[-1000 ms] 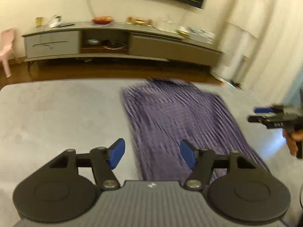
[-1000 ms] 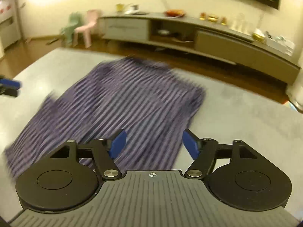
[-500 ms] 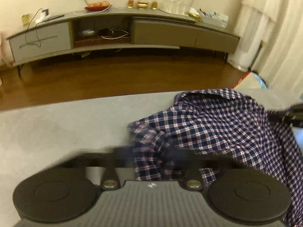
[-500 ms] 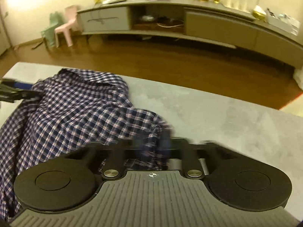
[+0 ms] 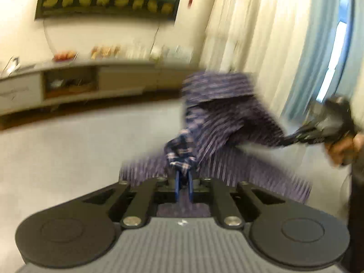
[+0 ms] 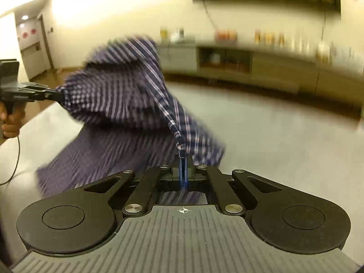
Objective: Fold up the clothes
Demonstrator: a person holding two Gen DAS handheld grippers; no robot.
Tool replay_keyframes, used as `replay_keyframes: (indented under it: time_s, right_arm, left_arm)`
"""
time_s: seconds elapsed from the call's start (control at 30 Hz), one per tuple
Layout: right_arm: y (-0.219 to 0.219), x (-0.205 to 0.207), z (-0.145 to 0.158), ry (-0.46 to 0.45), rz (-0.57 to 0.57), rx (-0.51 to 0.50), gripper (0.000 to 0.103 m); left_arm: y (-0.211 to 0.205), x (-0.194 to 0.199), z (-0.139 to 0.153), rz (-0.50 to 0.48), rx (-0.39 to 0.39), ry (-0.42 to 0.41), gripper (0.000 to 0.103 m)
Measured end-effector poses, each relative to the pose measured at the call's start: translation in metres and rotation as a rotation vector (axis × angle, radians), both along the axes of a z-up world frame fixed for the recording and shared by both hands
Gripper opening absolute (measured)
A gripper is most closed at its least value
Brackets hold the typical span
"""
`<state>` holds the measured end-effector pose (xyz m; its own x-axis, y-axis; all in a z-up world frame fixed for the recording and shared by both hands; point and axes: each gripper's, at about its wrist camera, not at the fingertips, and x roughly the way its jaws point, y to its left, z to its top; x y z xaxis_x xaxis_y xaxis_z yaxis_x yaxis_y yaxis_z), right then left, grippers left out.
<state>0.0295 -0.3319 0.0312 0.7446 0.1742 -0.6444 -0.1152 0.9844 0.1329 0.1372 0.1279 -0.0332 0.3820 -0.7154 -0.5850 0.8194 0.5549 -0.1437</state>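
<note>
Checked shirt (image 6: 122, 95) | lifted off grey table (image 6: 273, 141) | no containers

table (image 5: 56, 154) left: free | middle: shirt (image 6: 118, 95) (lifted) blocks

Soft woven cloth on the checked shirt (image 6: 127, 86), thin and floppy. Matt black plastic on the right tongs (image 6: 183, 170) and left tongs (image 5: 183, 182), with blue rubbery-looking pads (image 5: 178, 183) and shiny metal rivets (image 6: 133, 208). Smooth matt grey tabletop (image 6: 273, 136), looks like stone or laminate
</note>
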Motion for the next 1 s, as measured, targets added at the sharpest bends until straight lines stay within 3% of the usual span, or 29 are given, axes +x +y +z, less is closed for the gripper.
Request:
replay_keyframes:
  time_s: [0.1, 0.17, 0.3, 0.43, 0.47, 0.53, 0.6, 0.67, 0.7, 0.8, 0.83, 0.87, 0.9, 0.93, 1.0]
  right_arm:
    - [0.006, -0.020, -0.036, 0.163, -0.057, -0.015, 0.001]
    - [0.007, -0.030, -0.035, 0.178, -0.109, -0.050, 0.012]
    - [0.026, -0.049, -0.008, 0.083, -0.138, -0.141, 0.026]
    - [0.074, -0.056, 0.012, 0.013, 0.003, -0.139, 0.043]
    - [0.090, -0.057, 0.011, 0.003, 0.045, -0.196, 0.045]
    - [0.124, -0.054, 0.002, -0.018, 0.127, -0.416, 0.049]
    - [0.144, -0.046, -0.017, -0.010, 0.180, -0.634, 0.049]
    - [0.150, -0.034, -0.041, 0.015, 0.230, -0.799, 0.042]
    - [0.152, -0.029, -0.051, 0.016, 0.250, -0.865, 0.040]
    - [0.158, -0.019, -0.057, 0.008, 0.268, -0.937, 0.021]
    - [0.160, -0.016, -0.056, 0.010, 0.272, -0.936, 0.002]
    - [0.162, -0.013, -0.054, 0.012, 0.275, -0.934, 0.000]
    - [0.164, -0.012, -0.052, 0.004, 0.279, -0.937, 0.000]
    - [0.166, -0.017, -0.046, -0.018, 0.279, -0.942, 0.000]
    - [0.170, -0.034, -0.027, -0.070, 0.272, -0.939, 0.000]
  left_arm:
    - [0.008, -0.022, -0.019, 0.031, 0.060, 0.062, 0.013]
    - [0.008, -0.028, -0.016, 0.037, 0.066, 0.065, 0.016]
    - [0.005, -0.025, -0.011, 0.082, 0.041, 0.091, 0.024]
    - [0.007, -0.023, -0.011, 0.151, -0.030, 0.182, 0.026]
    - [0.008, -0.025, -0.011, 0.155, -0.047, 0.201, 0.028]
    - [0.004, -0.034, -0.014, 0.119, -0.064, 0.226, 0.035]
    - [0.002, -0.039, -0.023, 0.098, -0.108, 0.300, 0.042]
    - [0.004, -0.035, -0.034, 0.148, -0.164, 0.374, 0.049]
    - [0.007, -0.028, -0.040, 0.227, -0.191, 0.404, 0.056]
    - [0.022, -0.002, -0.061, 0.418, -0.294, 0.539, 0.057]
    - [0.025, 0.005, -0.066, 0.432, -0.323, 0.570, 0.055]
    - [0.027, 0.008, -0.065, 0.429, -0.331, 0.572, 0.048]
    - [0.030, 0.011, -0.065, 0.426, -0.340, 0.573, 0.033]
    - [0.032, 0.014, -0.064, 0.423, -0.348, 0.575, 0.024]
    - [0.039, 0.014, -0.058, 0.418, -0.359, 0.556, 0.015]
